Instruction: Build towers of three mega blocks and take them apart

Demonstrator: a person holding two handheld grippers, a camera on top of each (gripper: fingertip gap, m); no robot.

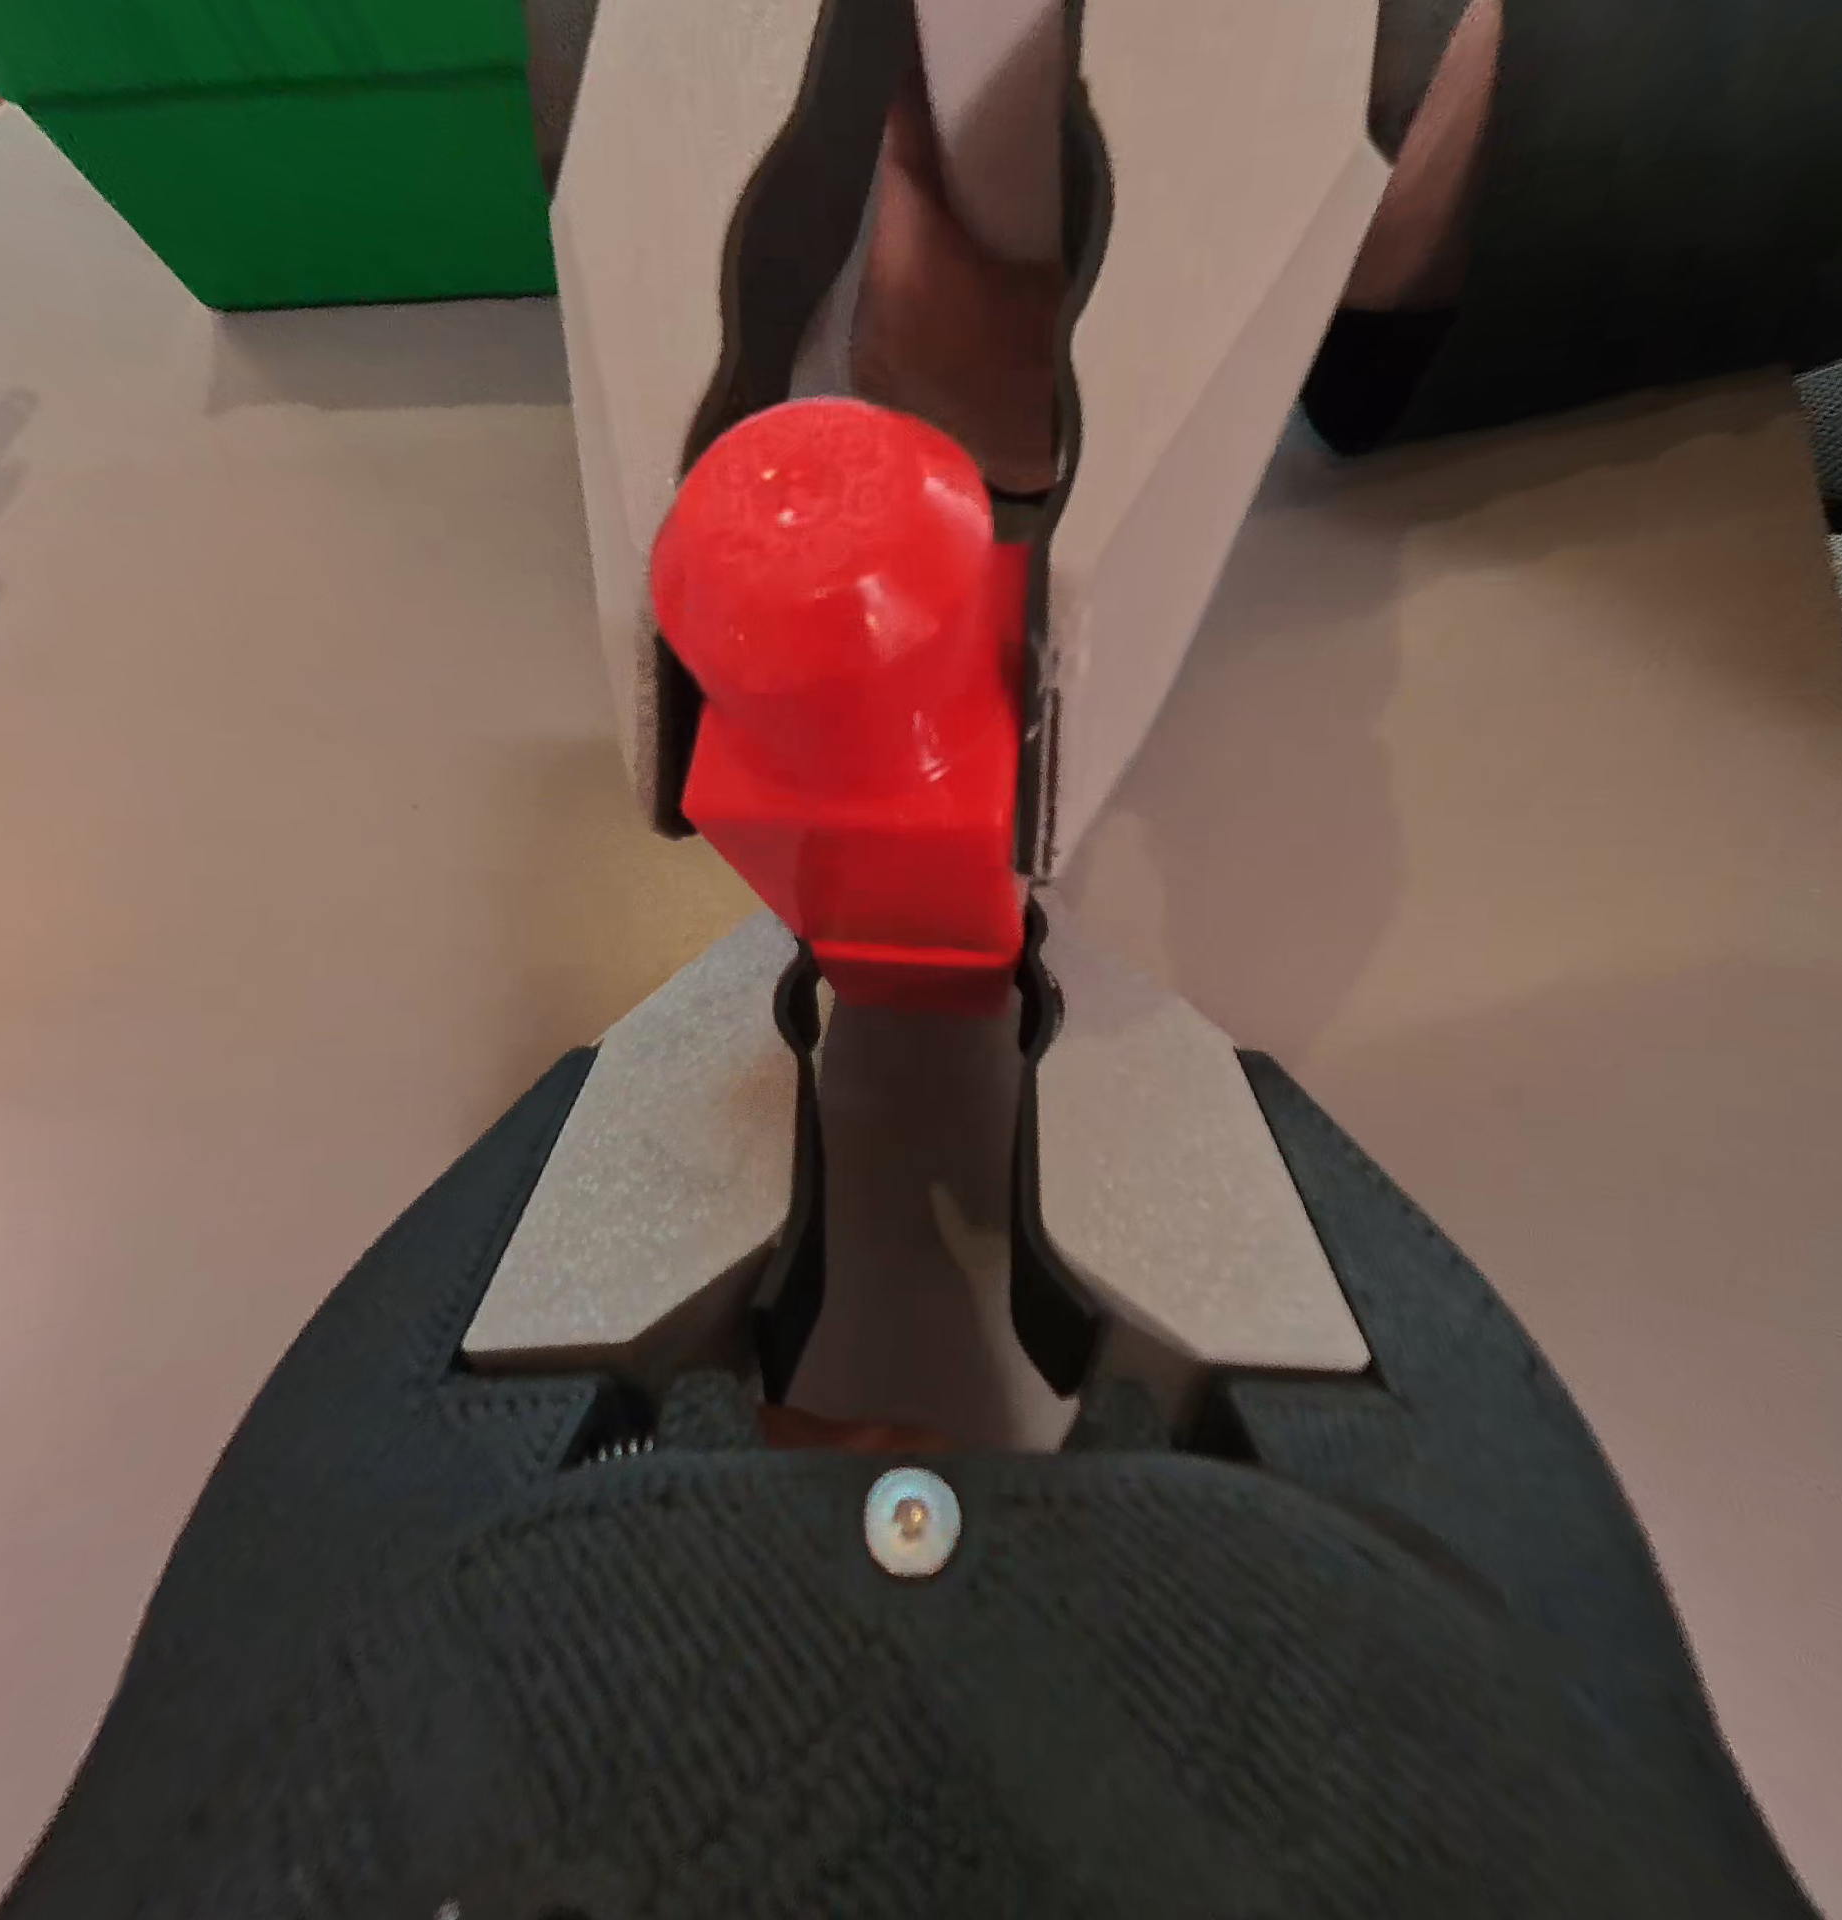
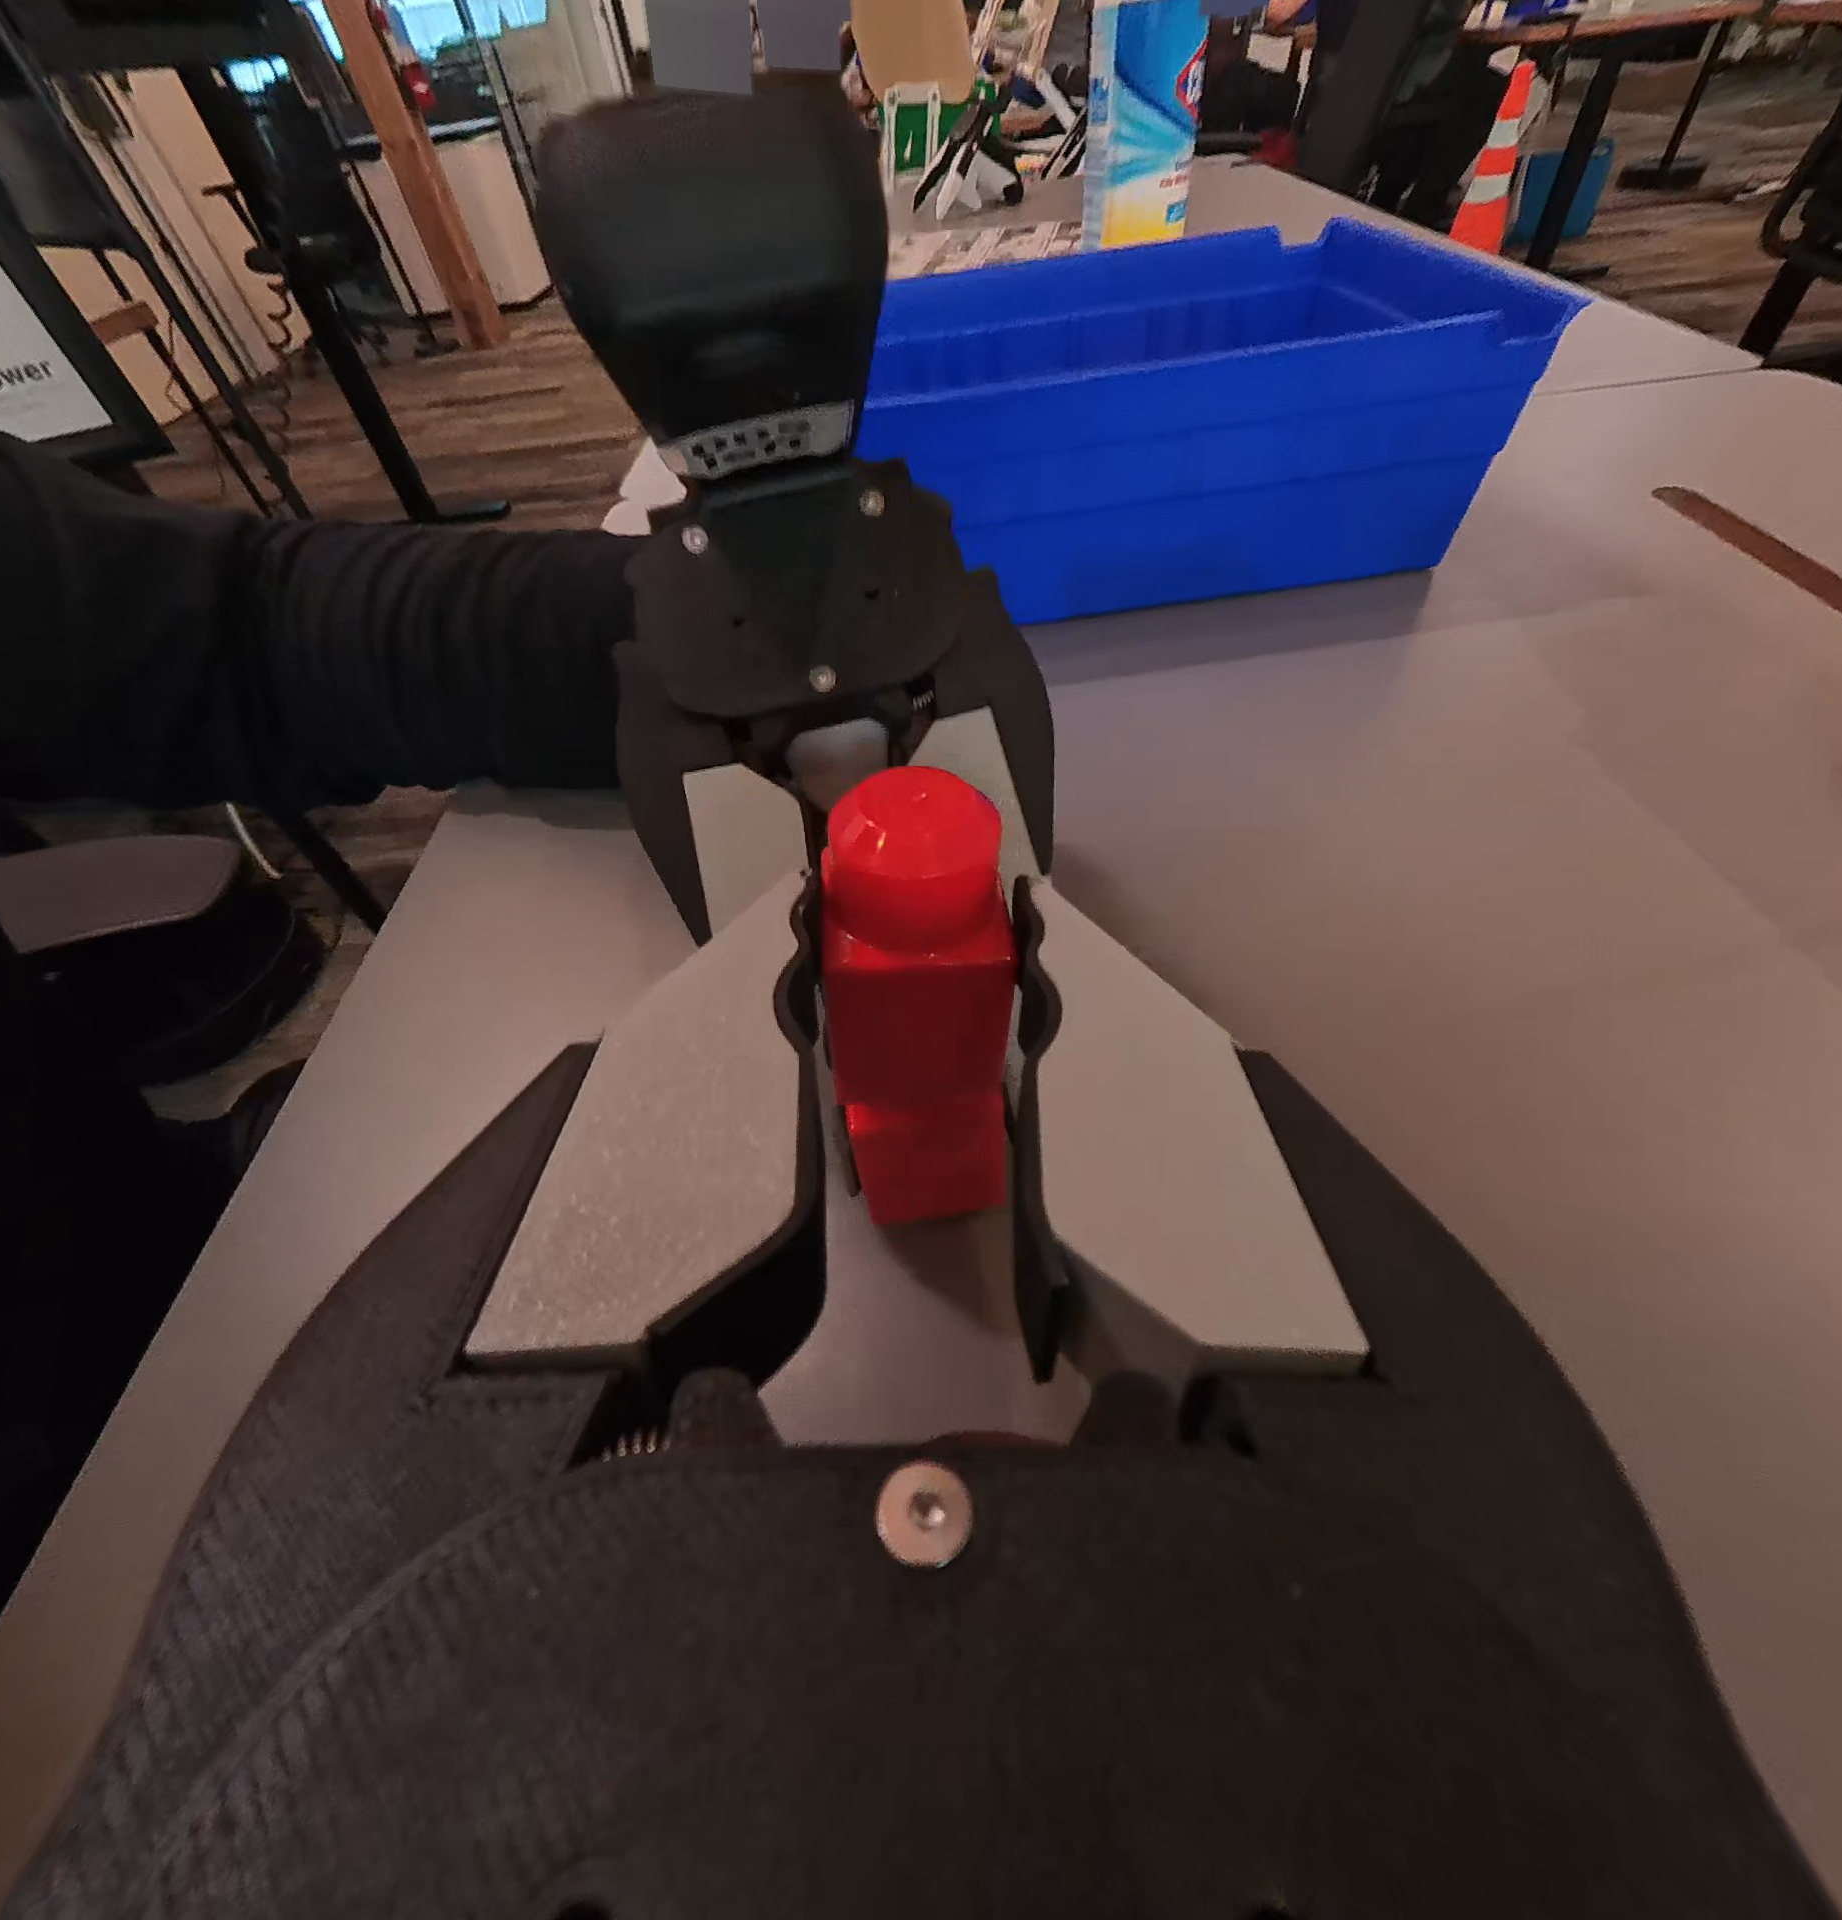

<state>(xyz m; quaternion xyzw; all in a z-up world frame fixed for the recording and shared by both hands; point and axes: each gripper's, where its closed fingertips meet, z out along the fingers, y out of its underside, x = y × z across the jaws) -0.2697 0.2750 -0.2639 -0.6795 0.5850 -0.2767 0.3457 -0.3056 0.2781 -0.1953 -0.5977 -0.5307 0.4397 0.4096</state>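
Right gripper (image 2: pixel 917 997) pinching upper red mega block (image 2: pixel 917 997); left gripper (image 1: pixel 912 966) pinching lower block (image 1: pixel 917 971), stack above grey table (image 2: pixel 1416 935). Risk: off-axis pull, block pops free.

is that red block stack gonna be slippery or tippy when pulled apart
The red block stack looks glossy, so probably slick. It seems stiff hard plastic and likely light. Tall and narrow, it may tip if released; both the right gripper and left gripper pinch it.
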